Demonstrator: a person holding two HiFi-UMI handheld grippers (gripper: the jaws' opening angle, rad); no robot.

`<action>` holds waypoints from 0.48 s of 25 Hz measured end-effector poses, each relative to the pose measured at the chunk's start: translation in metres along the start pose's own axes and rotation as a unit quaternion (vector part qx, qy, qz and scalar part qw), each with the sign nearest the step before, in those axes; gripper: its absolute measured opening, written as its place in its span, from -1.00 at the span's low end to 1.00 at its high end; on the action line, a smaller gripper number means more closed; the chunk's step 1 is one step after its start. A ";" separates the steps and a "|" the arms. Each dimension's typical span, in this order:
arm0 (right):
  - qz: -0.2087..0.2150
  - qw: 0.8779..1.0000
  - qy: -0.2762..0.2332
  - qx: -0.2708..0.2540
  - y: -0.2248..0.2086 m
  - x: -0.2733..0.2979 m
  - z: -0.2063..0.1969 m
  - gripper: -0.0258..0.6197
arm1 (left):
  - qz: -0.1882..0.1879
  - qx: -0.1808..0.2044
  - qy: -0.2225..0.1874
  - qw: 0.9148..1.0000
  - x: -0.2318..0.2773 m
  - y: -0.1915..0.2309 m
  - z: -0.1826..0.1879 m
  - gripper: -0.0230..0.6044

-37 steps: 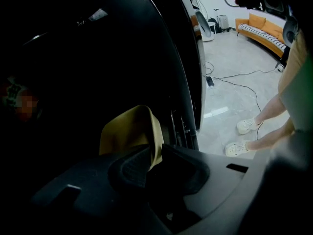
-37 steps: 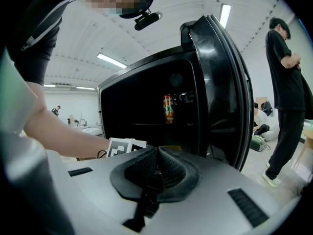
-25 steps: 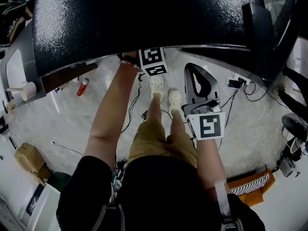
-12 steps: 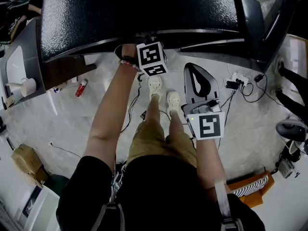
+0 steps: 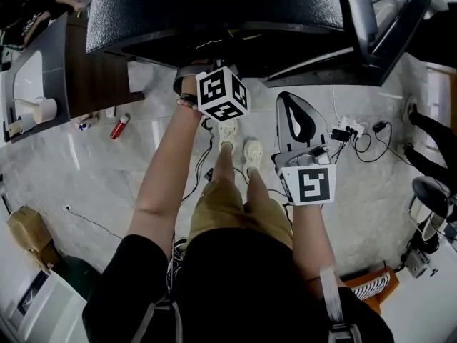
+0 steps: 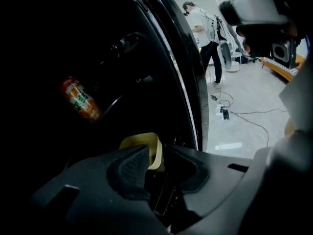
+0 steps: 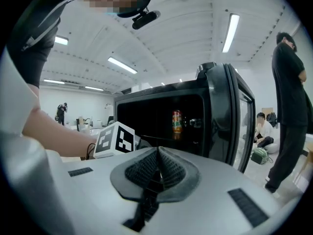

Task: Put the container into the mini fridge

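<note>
Container (image 6: 142, 142) was pinched in left tongs (image 6: 156, 156) inside mini fridge (image 7: 217, 116), 12 o'clock; release judged pending. Right tongs (image 7: 157, 173) were pressed together, empty.

Pale yellow container (image 6: 148, 147), low centre in the left gripper view, is pinched by its thin wall between the left gripper (image 6: 155, 161) jaws at the dark mouth of the black mini fridge (image 7: 161, 112), door (image 7: 239, 121) open

Container (image 6: 140, 140) mostly hidden behind left gripper (image 6: 155, 156); mini fridge (image 6: 168, 48) interior dark.

No lettering anywhere is clear enough to read.
</note>
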State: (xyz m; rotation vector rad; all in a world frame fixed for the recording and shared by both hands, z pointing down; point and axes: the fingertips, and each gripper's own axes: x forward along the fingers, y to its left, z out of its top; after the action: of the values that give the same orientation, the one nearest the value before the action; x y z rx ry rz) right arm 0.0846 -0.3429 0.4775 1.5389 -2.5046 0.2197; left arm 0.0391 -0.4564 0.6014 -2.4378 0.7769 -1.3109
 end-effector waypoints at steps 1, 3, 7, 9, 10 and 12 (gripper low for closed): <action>0.003 1.000 -0.004 -0.002 0.000 -0.003 0.004 -0.81 | 0.005 -0.013 -0.007 1.000 -0.009 0.000 0.004 -0.60; 0.008 1.000 -0.011 -0.001 0.000 -0.009 0.010 -0.81 | 0.014 -0.038 -0.022 0.999 -0.026 -0.005 0.015 -0.60; 0.027 0.999 -0.020 -0.002 0.001 -0.031 0.023 -0.81 | 0.034 -0.090 -0.055 0.994 -0.066 -0.017 0.043 -0.60; 0.041 0.999 -0.024 -0.005 0.004 -0.037 0.030 -0.81 | 0.047 -0.113 -0.072 0.990 -0.087 -0.018 0.055 -0.60; 0.046 0.999 -0.025 -0.005 0.007 -0.040 0.034 -0.81 | 0.050 -0.123 -0.080 0.988 -0.098 -0.020 0.061 -0.60; 0.055 0.998 -0.031 -0.001 0.012 -0.048 0.043 -0.81 | 0.053 -0.143 -0.100 0.983 -0.121 -0.025 0.075 -0.60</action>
State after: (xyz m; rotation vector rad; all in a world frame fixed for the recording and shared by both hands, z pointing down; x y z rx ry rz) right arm 0.0911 -0.3059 0.4240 1.4300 -2.6403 0.1891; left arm 0.0554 -0.3681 0.4885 -2.6502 1.0864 -0.9530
